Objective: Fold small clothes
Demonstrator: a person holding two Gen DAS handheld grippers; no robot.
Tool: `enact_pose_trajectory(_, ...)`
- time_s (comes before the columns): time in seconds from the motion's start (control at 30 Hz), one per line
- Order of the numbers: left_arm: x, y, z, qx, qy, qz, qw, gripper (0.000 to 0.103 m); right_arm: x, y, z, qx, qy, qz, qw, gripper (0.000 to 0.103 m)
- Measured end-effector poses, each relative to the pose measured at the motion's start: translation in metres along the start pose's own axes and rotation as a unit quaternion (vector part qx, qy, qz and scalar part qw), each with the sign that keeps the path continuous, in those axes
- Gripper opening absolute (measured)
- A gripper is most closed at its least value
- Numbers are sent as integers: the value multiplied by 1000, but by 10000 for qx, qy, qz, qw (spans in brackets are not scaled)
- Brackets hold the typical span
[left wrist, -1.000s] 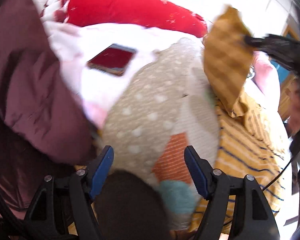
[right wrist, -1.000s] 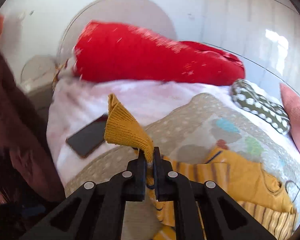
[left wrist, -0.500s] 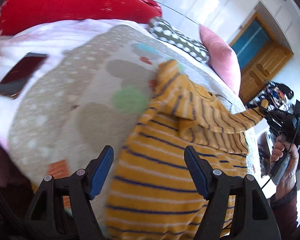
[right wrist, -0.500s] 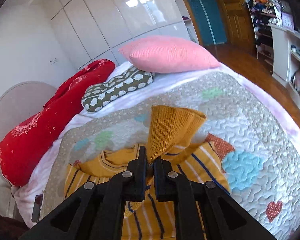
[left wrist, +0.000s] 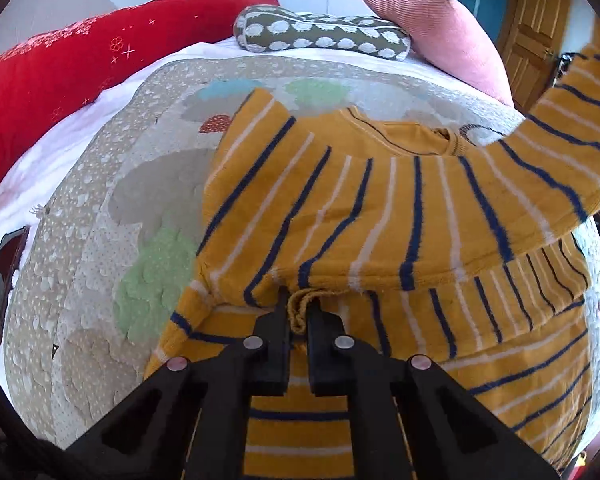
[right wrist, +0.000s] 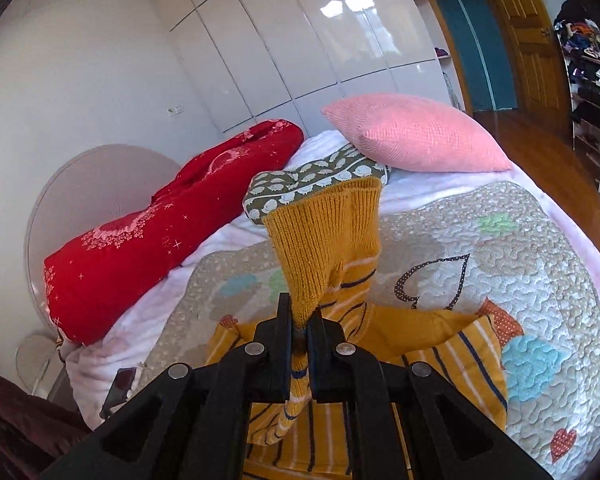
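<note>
Bedroom light falls across a bed [right wrist: 572, 216] covered by a quilted beige blanket [left wrist: 100, 240] with pastel patches, and on it lies our mustard-yellow sweater [left wrist: 340, 208], child-sized, fuzzy, with thin navy and white stripes and a plain yellow yoke at the neck. It rests on the quilt directly ahead of and below both tools. Our left hand-held gripper [left wrist: 298, 316] has its jaws drawn nearly together on a bunched bit of the sweater's edge, where one striped layer is doubled over the body. Up and to the right of that gripper, a striped sleeve [left wrist: 560, 132] rises off the bed toward the frame edge. In the right wrist view, our right hand-held gripper [right wrist: 299, 320] is pinched on that sleeve just below its ribbed cuff [right wrist: 328, 232], which stands upright above the jaws, plain mustard knit with no stripes; the rest of the garment hangs and pools beneath it.

Beyond the sweater, far ahead of the left gripper, sit a green cushion with white hedgehog shapes [left wrist: 320, 36], a pink pillow [left wrist: 432, 28] to its right, and a long red bolster [left wrist: 60, 76] to the left. A dark phone [left wrist: 2, 276] lies on the white sheet far left. White wardrobe doors [right wrist: 300, 48] and a wooden door [right wrist: 516, 20] back the room.
</note>
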State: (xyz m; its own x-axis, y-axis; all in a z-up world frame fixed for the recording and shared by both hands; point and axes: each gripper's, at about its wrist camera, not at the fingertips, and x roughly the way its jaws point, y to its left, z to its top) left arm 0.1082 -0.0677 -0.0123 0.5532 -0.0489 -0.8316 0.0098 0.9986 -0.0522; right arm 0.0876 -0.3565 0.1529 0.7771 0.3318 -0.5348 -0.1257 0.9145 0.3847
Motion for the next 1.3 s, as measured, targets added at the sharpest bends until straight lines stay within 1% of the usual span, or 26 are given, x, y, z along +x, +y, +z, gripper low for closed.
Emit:
enact_pose_trajectory(0.17, -19, 41, 14, -691, -301, 134, 9971, 5, -6, -9, 0, -34, -2, -11, 10000, 5)
enact_pose_trajectory(0.23, -25, 54, 16, -879, -320, 128, 9955, 5, -1, -14, -4, 39, 88, 29, 9999, 5)
enact_pose_trajectory(0.3, -22, 63, 15, -1040, -248, 171, 9941, 5, 9, -19, -14, 140, 223, 48, 9996, 5)
enact_pose_trajectory(0.37, -13, 75, 9, -1303, -37, 163, 9913, 8, 23, -25, -31, 220, 396, -6, 9990, 5)
enact_pose_trajectory(0.47, 8, 96, -3, -1755, 316, -82, 9839, 14, 44, -38, -61, 326, 649, -197, 9972, 5)
enact_pose_trajectory(0.5, 11, 101, -7, -1862, 318, -173, 9818, 16, 49, -44, -71, 379, 724, -262, 9963, 5)
enact_pose_trajectory(0.57, 11, 108, -10, -1964, 264, -272, 9798, 24, 56, -57, -88, 433, 829, -426, 9947, 5)
enact_pose_trajectory(0.6, 10, 110, -11, -1995, 270, -343, 9789, 24, 59, -63, -95, 419, 876, -525, 9939, 5)
enact_pose_trajectory(0.67, 7, 113, -13, -2017, 285, -444, 9780, 30, 65, -78, -107, 446, 993, -700, 9916, 5)
enact_pose_trajectory(0.7, 4, 115, -14, -2008, 284, -483, 9780, 31, 67, -87, -112, 538, 1048, -779, 9900, 5)
enact_pose_trajectory(0.77, -1, 118, -16, -2008, 284, -516, 9779, 32, 66, -110, -120, 861, 1129, -815, 9865, 6)
enact_pose_trajectory(0.8, -3, 121, -16, -2017, 282, -459, 9780, 32, 64, -121, -123, 1034, 1141, -803, 9848, 8)
enact_pose_trajectory(0.87, -7, 125, -18, -2073, 295, -455, 9768, 33, 53, -138, -128, 1288, 1042, -874, 9823, 8)
enact_pose_trajectory(0.93, -12, 129, -23, -2121, 321, -416, 9758, 33, 40, -151, -128, 1413, 961, -782, 9822, 9)
enact_pose_trajectory(1.0, -20, 132, -29, -2089, 319, -298, 9770, 32, 26, -155, -125, 1380, 850, -871, 9829, 13)
enact_pose_trajectory(1.07, -32, 132, -38, -2022, 339, -278, 9784, 32, 14, -151, -118, 1154, 657, -1047, 9856, 13)
enact_pose_trajectory(1.13, -52, 124, -41, -1757, 154, -214, 9841, 32, 9, -145, -108, 954, 581, -1016, 9885, 13)
enact_pose_trajectory(1.2, -70, 111, -34, -1406, -118, -156, 9899, 32, 13, -139, -100, 833, 603, -959, 9901, 16)
enact_pose_trajectory(1.27, -80, 97, -20, -1068, -325, -192, 9936, 35, 24, -134, -91, 806, 614, -920, 9906, 23)
enact_pose_trajectory(1.3, -81, 89, -10, -941, -415, -217, 9945, 36, 32, -133, -86, 821, 654, -886, 9905, 31)
